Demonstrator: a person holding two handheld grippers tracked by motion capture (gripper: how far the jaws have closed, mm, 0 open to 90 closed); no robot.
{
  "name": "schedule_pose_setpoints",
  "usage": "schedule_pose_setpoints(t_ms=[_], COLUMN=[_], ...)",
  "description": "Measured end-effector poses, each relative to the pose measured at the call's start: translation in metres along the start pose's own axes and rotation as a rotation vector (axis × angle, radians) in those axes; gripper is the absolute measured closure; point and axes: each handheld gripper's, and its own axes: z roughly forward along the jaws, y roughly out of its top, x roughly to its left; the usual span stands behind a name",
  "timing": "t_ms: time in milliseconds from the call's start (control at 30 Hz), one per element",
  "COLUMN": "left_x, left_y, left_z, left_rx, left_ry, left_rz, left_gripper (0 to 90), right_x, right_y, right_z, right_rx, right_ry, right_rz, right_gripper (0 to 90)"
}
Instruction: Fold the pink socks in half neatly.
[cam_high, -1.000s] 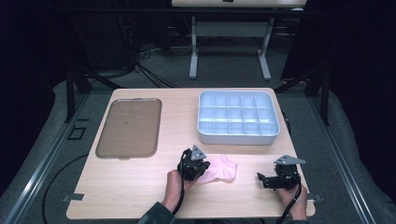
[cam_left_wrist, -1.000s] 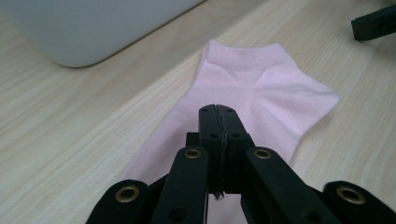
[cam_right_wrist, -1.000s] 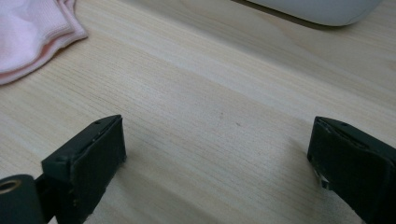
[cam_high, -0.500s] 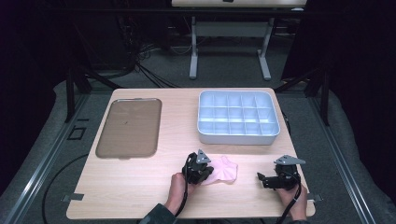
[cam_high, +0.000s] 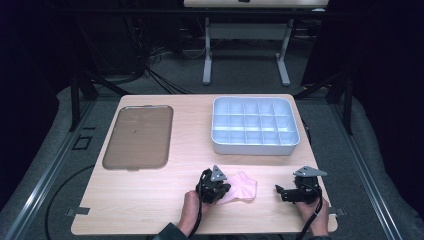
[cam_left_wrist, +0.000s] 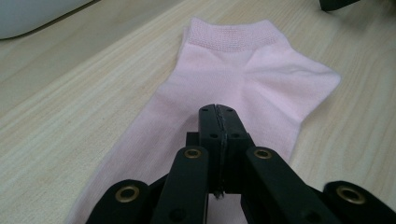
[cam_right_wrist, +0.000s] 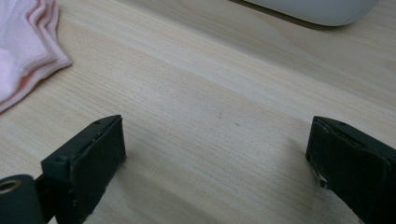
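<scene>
Over the last second my left gripper (cam_high: 214, 187) slides a little to the right along the near edge of the table (cam_high: 150, 200) and settles onto the pink sock (cam_high: 241, 186); the right gripper (cam_high: 295, 192) does not move. In the left gripper view the jaws are pressed together over the sock (cam_left_wrist: 243, 84), so I judge I now have a pinch on the fabric near its toe end, though I cannot see how much cloth is caught. That suggests the grasp is made and the sock is ready to be lifted or dragged. It lies flat on the wood, in front of the white divided tray (cam_high: 256, 125) and between my two grippers. Its long axis runs away from my left jaws, with the ribbed cuff pointing toward the right gripper. The right gripper (cam_right_wrist: 215, 154) hovers with jaws spread wide over bare table, the sock's cuff (cam_right_wrist: 28, 42) near it.
</scene>
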Motion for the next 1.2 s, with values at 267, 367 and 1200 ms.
schedule_pose_setpoints(t_ms=[267, 367, 1200], left_x=[-0.009, -0.013, -0.005], left_y=[-0.001, -0.002, -0.009], left_z=[0.001, 0.001, -0.056], left_rx=[-0.004, -0.003, -0.153], left_ry=[0.000, -0.008, 0.046], left_rz=[0.013, 0.008, -0.002], left_gripper=[89.7, 89.6, 13.8], right_x=[0.000, 0.000, 0.001], right_y=[0.000, 0.000, 0.000], right_z=[0.000, 0.000, 0.000], right_rx=[-0.001, 0.000, -0.003], right_ry=[0.001, -0.001, -0.005], right_rz=[0.001, 0.000, 0.006], right_gripper=[4.0, 4.0, 4.1])
